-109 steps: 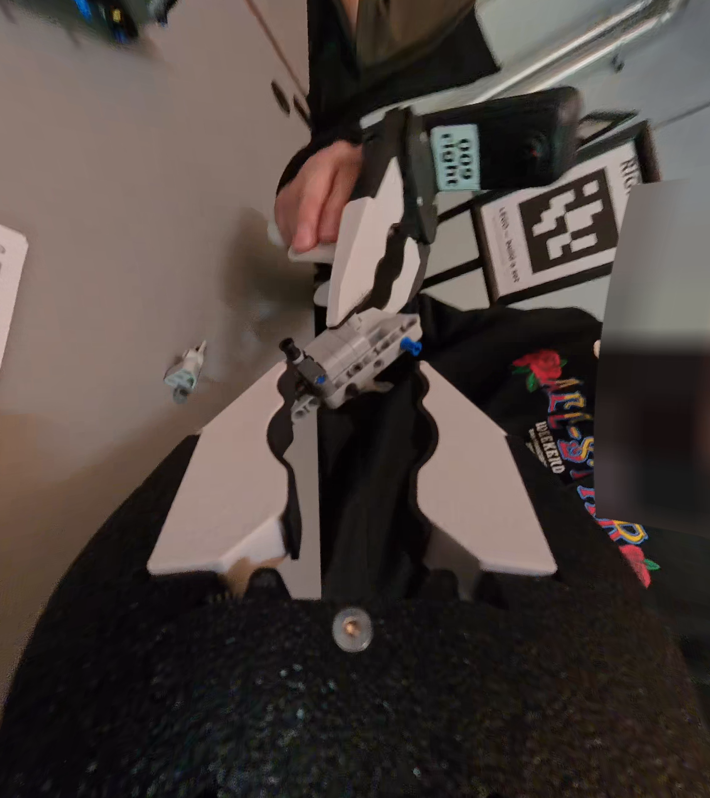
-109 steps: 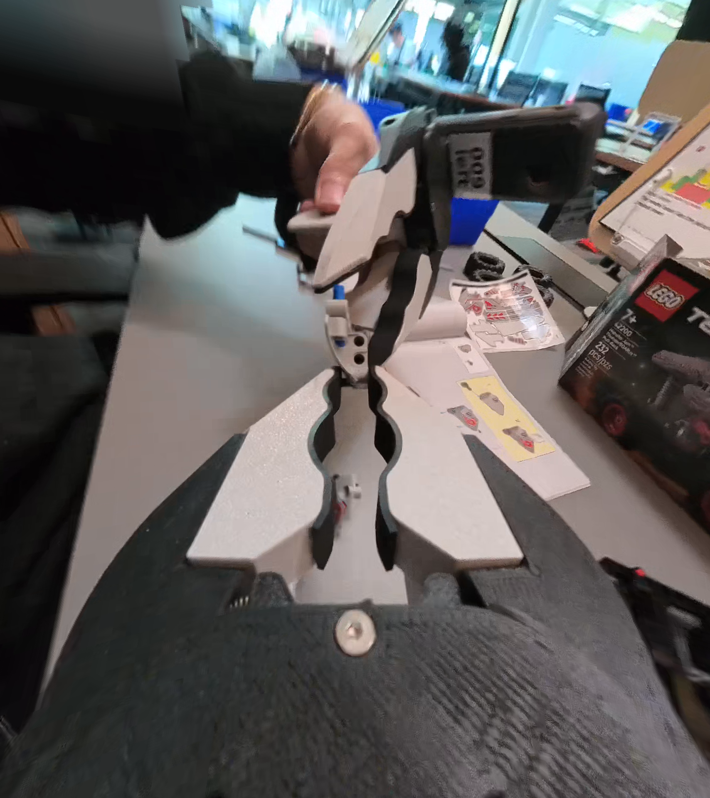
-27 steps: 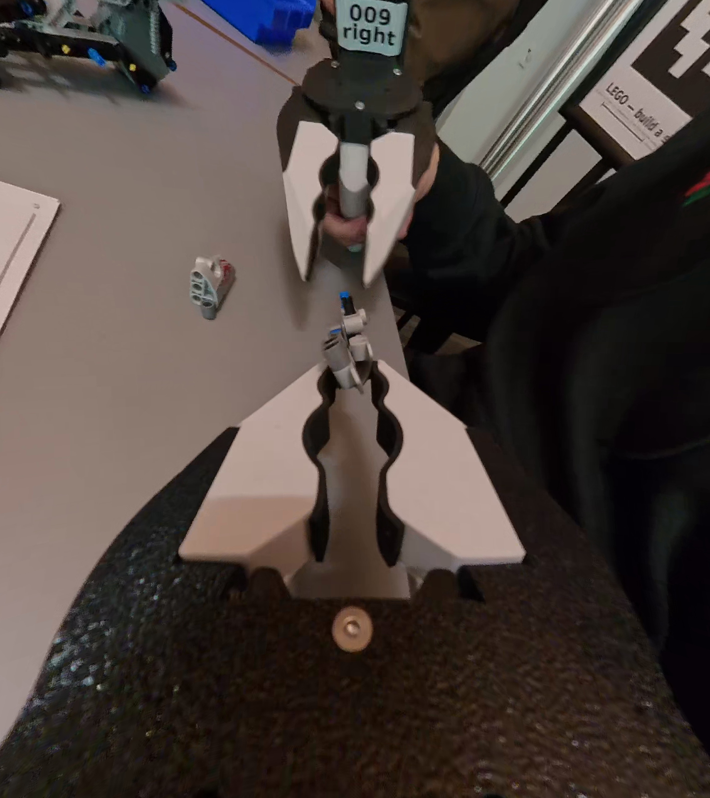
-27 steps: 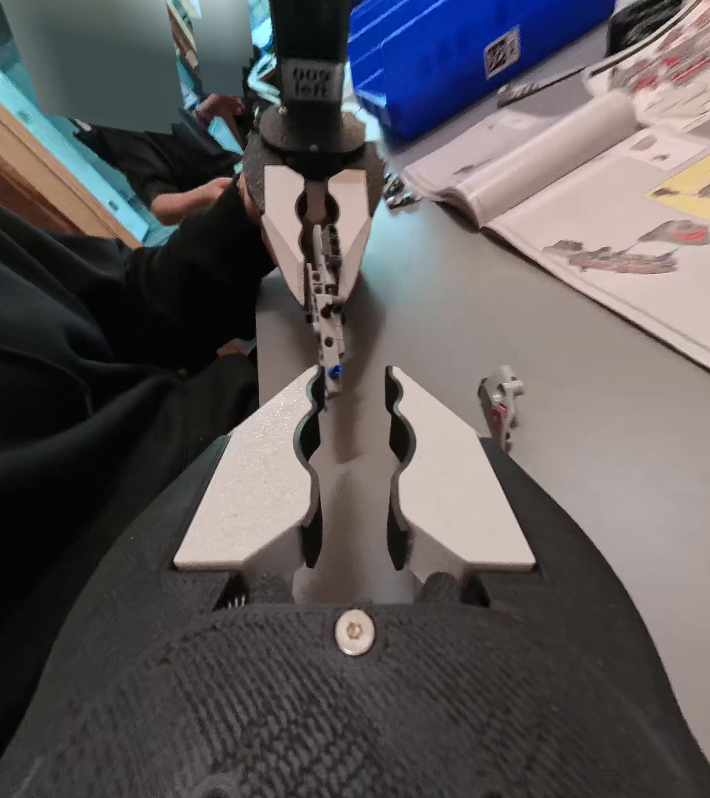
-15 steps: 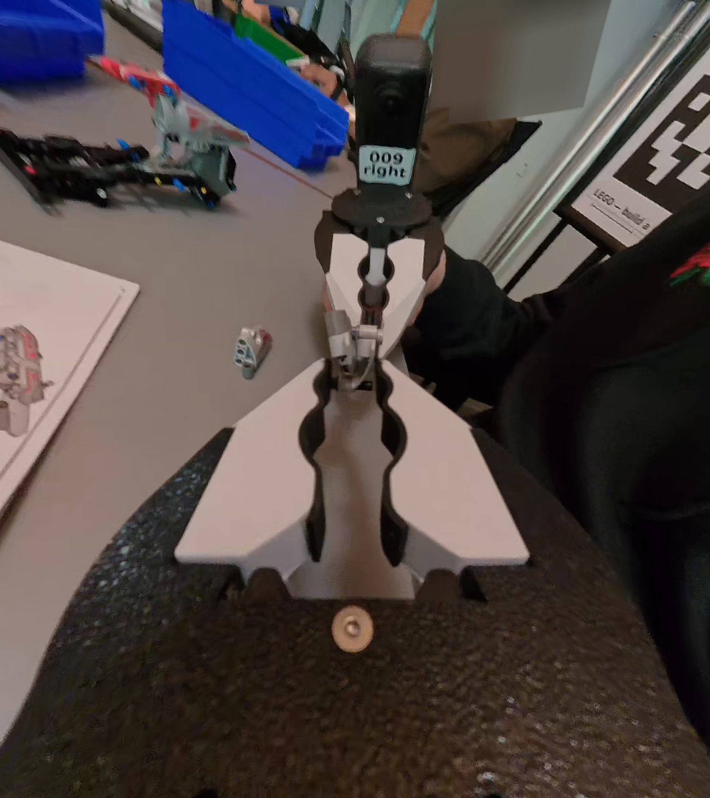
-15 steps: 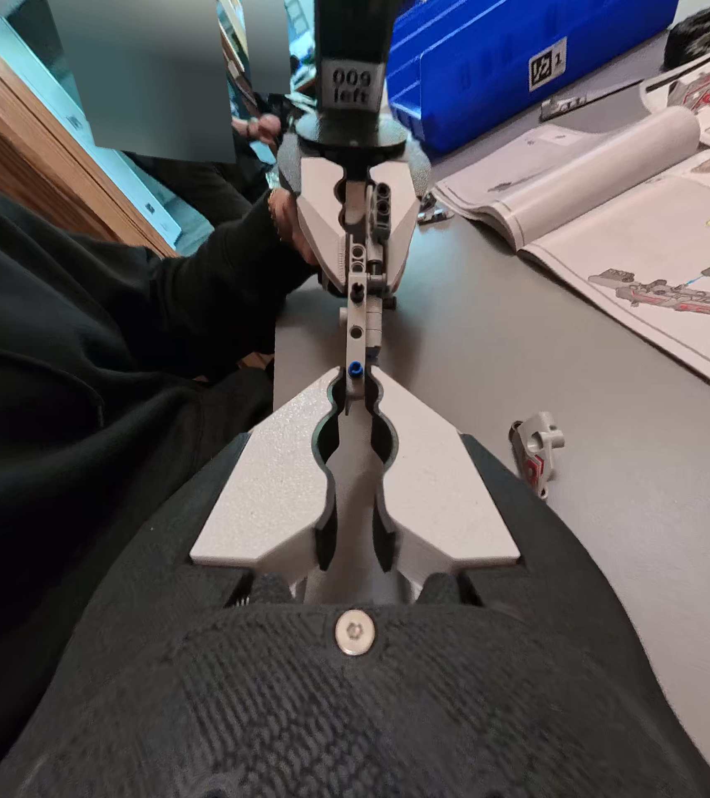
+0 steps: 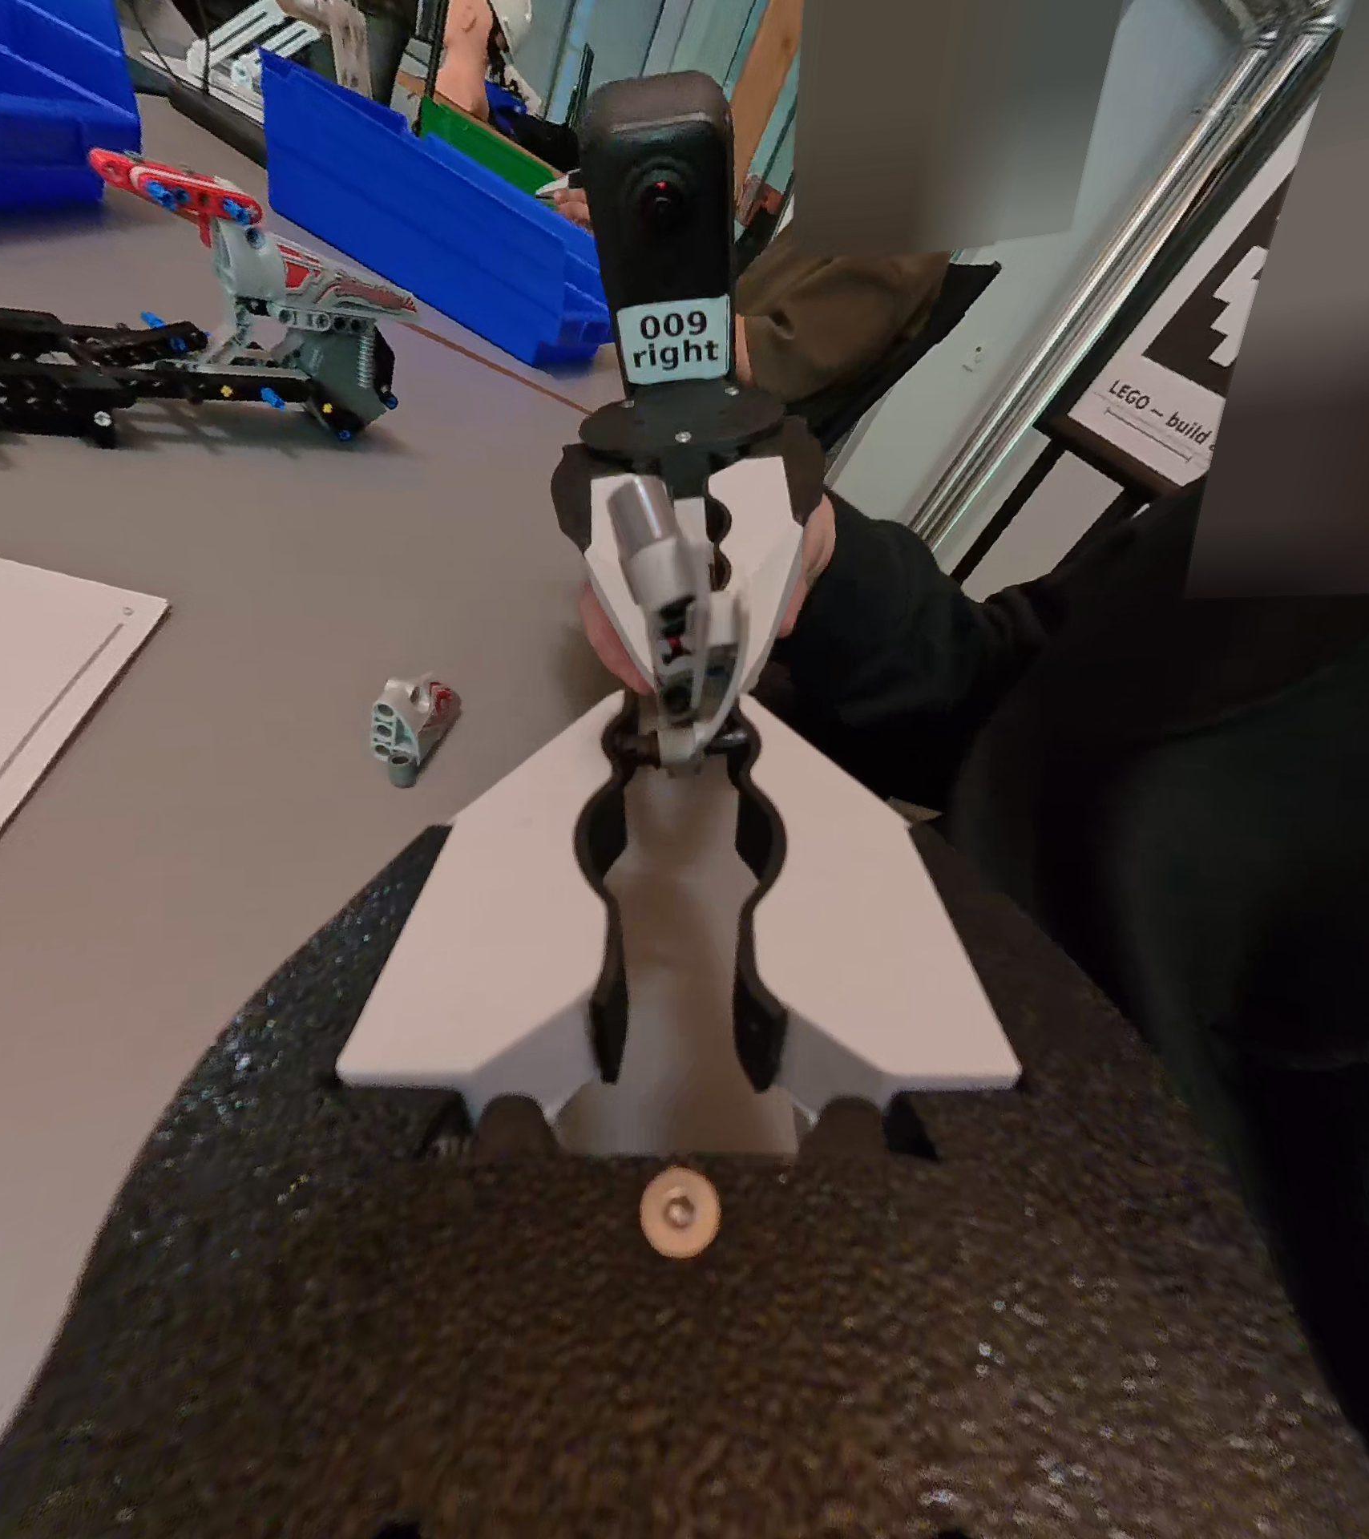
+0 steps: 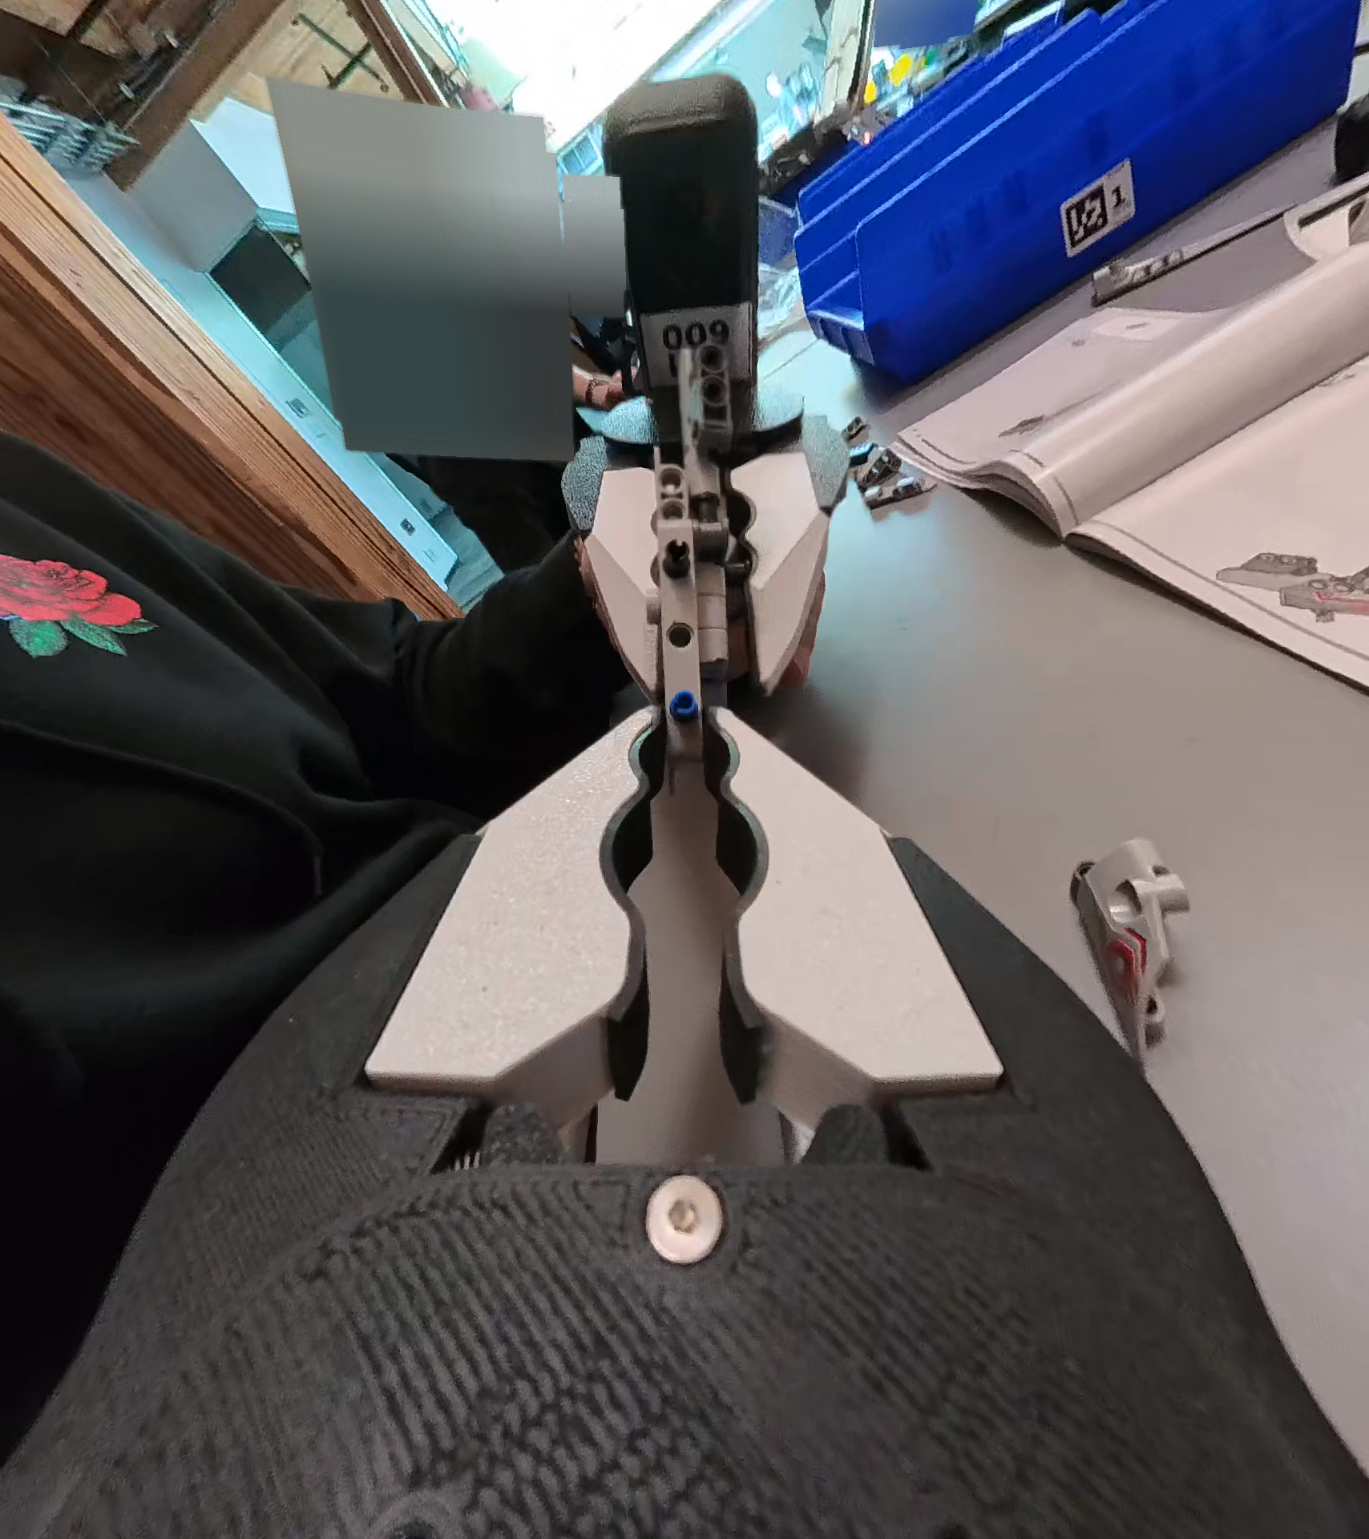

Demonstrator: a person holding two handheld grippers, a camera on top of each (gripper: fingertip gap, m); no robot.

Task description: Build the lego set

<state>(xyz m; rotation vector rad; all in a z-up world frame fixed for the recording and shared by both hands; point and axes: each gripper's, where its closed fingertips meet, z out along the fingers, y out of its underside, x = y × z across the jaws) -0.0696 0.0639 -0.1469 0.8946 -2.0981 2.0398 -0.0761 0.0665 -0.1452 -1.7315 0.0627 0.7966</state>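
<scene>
Both grippers (image 7: 677, 733) (image 8: 685, 733) clamp one grey lego piece (image 8: 685, 616) from opposite ends – joining step in hand – next, a straight steady push together

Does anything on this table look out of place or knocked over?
Only one thing: a small grey piece with a red mark lies on its side alone on the grey table, apart from the half-built model farther back. Nothing looks spilled or broken.
</scene>
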